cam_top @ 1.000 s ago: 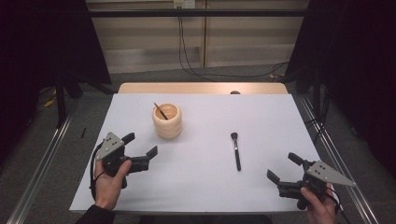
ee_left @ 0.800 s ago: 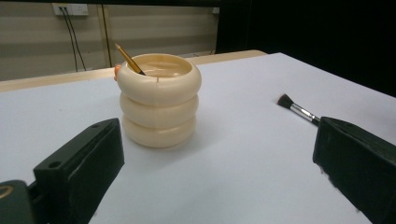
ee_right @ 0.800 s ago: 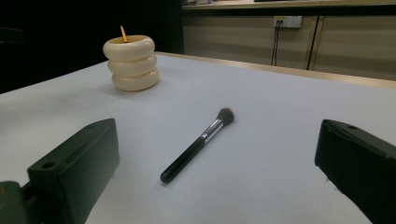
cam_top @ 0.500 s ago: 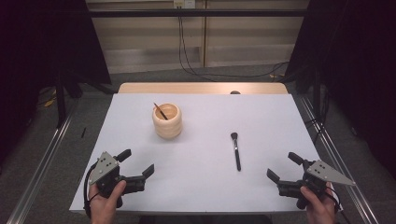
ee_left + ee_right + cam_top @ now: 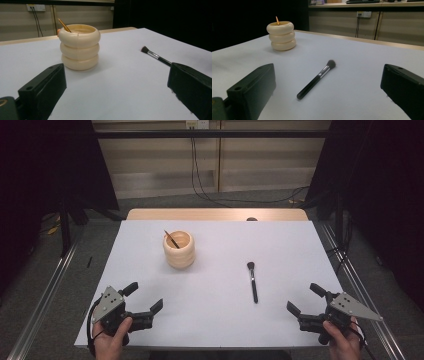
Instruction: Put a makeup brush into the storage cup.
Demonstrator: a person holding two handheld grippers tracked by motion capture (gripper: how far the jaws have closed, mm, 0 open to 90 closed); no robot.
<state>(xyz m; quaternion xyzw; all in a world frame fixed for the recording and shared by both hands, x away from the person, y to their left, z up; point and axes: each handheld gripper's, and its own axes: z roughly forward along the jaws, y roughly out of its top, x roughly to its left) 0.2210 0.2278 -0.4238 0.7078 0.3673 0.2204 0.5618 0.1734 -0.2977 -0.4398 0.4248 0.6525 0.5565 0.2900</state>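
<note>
Holding both tongs low at the near edge of the white-covered table (image 5: 215,320), I have nothing pinched; my left gripper (image 5: 145,302) sits at the near left with its jaws spread wide, and my right gripper (image 5: 304,299) sits at the near right, jaws likewise spread and empty. What I am after, by my reckoning, is the black-handled makeup brush with the dark bristle head (image 5: 252,281); it lies flat on the cloth right of centre, bare table all round it, well apart from the cream ringed wooden cup (image 5: 179,250) that stands far left of it with a thin brown stick (image 5: 171,239) leaning inside. The brush's long axis runs near to far, bristles at the far end, handle tip pointing back toward my side; it lies far and left of my right gripper, and that hand is plainly the nearer one; in the right gripper view the handle end (image 5: 303,93) sits between the jaws' line of sight, so I judge a forward reach across the handle suits.
</note>
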